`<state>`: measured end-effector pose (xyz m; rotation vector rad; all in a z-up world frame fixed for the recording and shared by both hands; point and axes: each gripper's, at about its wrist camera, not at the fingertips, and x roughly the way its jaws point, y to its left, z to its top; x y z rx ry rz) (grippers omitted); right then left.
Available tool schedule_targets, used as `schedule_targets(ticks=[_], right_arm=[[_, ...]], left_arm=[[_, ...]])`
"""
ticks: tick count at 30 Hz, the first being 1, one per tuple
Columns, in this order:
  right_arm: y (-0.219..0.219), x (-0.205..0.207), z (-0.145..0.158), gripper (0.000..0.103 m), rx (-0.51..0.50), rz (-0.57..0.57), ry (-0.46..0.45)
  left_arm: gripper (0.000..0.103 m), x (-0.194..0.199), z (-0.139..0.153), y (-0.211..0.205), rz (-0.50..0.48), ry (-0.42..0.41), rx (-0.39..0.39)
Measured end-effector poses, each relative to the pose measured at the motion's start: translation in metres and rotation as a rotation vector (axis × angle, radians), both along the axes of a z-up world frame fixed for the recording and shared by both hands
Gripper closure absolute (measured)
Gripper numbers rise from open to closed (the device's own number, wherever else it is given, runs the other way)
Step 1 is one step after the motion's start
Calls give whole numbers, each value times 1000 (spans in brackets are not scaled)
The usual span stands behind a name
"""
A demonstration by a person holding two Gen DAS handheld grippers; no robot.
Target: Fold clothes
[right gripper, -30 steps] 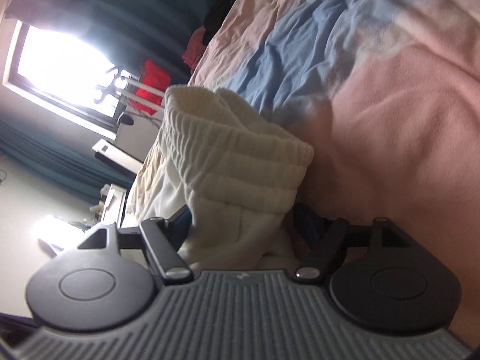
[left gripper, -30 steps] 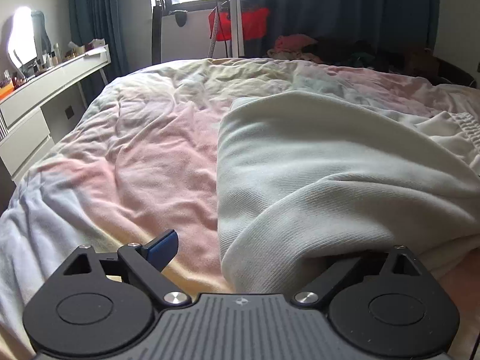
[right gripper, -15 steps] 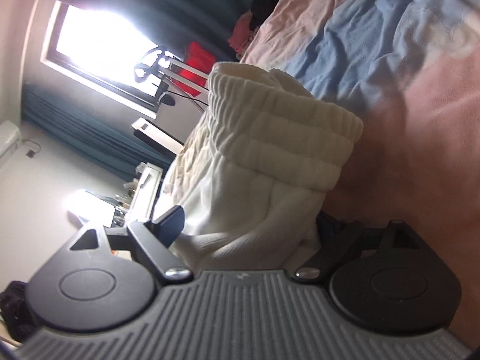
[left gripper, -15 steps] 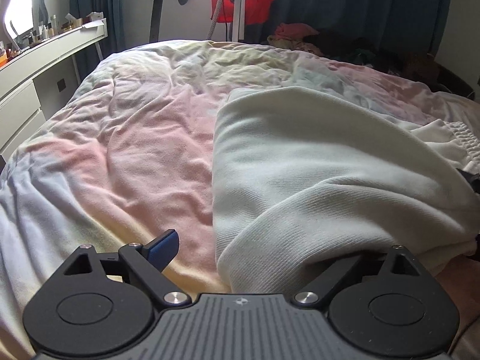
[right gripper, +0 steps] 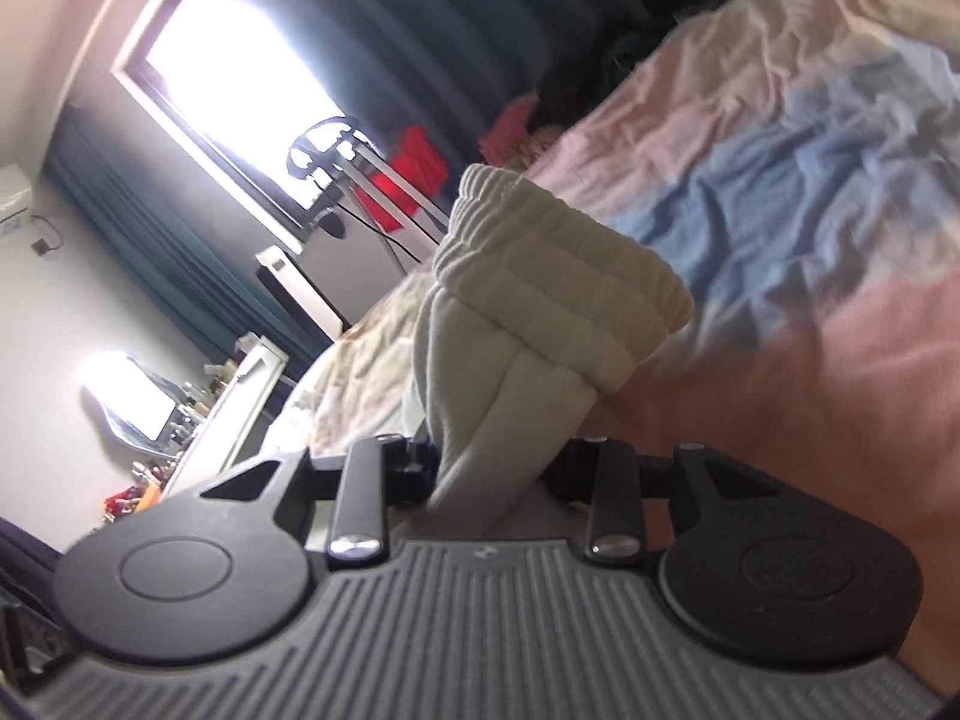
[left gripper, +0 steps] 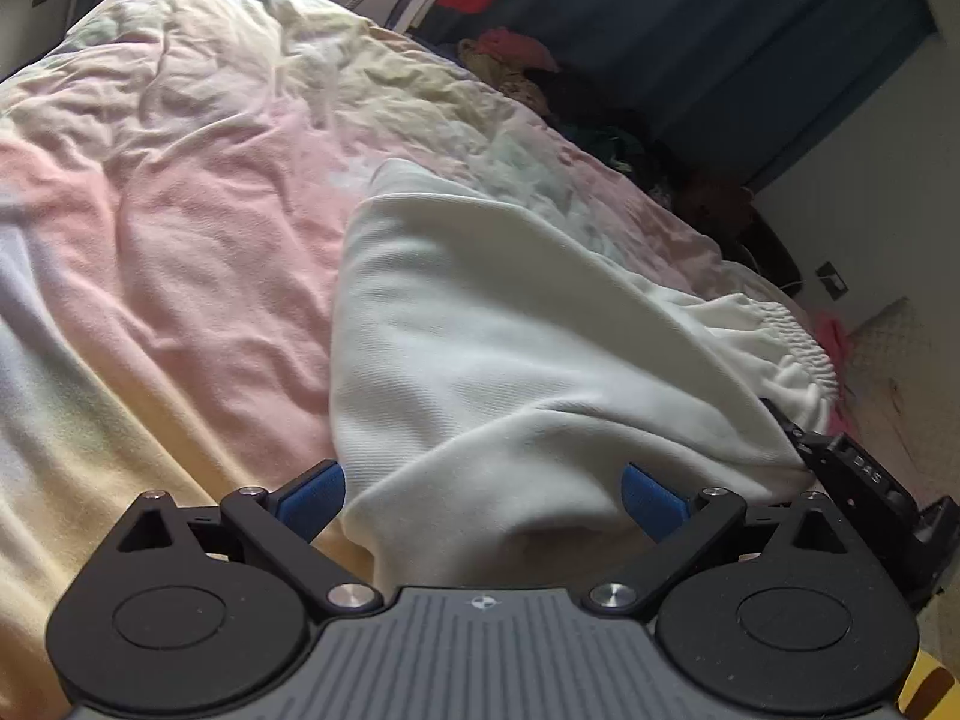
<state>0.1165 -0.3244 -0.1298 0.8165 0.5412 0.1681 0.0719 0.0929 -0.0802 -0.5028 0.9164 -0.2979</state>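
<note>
**Left fingers let go; right fingers clamp the waistband end**

- Left gripper (left gripper: 483, 495): blue pads stand wide apart, one on each side of a hump of the white garment (left gripper: 510, 324). A second ago only the left pad showed and the cloth buried the right one. Now both are clear, with fabric lying loose between them. Reads as a release, not a grip.
- Right gripper (right gripper: 498, 471): fingers drawn narrow, pinching a bunch of the same garment just below its ribbed waistband (right gripper: 558, 294). A second ago these fingers stood wider around the cloth; the linkage arms have since swung in. The waistband end stands lifted off the bed (right gripper: 810, 210), the camera rolled on its side.
- In the left view the other gripper's black body (left gripper: 864, 480) shows at the right edge, against the gathered waistband (left gripper: 798, 336).
- Garment: cream, knit, likely trousers. Spread lengthwise on the pastel bedcover (left gripper: 180, 252), long edge running near to far, waistband at the right.
- Beyond: dark teal curtains (right gripper: 390, 18), bright window (right gripper: 240, 84), red item on a stand (right gripper: 414, 165), dresser at far left (right gripper: 240, 396).

Judgement: control has passed to the right side. With the near edge freed, the held waistband could be carried over the body for a fold. How many folds the cloth already carries I cannot tell.
</note>
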Motion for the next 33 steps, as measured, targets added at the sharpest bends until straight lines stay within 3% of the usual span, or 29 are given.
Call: schedule_targets(ticks=[4,7,11,15,19,22,27,33], right_arm=[[2,3,3,67,-5,-4,-27],[4,5,5,67,-8,-7,-48],[5,8,2,67,-11,-12,-41],[7,7,1,67,-28,-11,-30],[10,5,4,68,-63,-11,-31],[12,-3,17,69,-70,-15,-44],[6,-24,55,70,-65,-36,-104],[-35,-42,107,70,-79,-62,-208]], left_arm=[[3,20,-24,12,70,114,-97],[7,29,-39,11,61,161,-183],[9,32,-40,8,43,154,-168],[25,29,-38,4,55,127,-137],[51,17,-21,-4,49,48,-80],[61,4,-6,-5,55,-27,-72],[68,-9,33,-8,46,-97,-189],[71,28,86,-71,-43,-129,-215]])
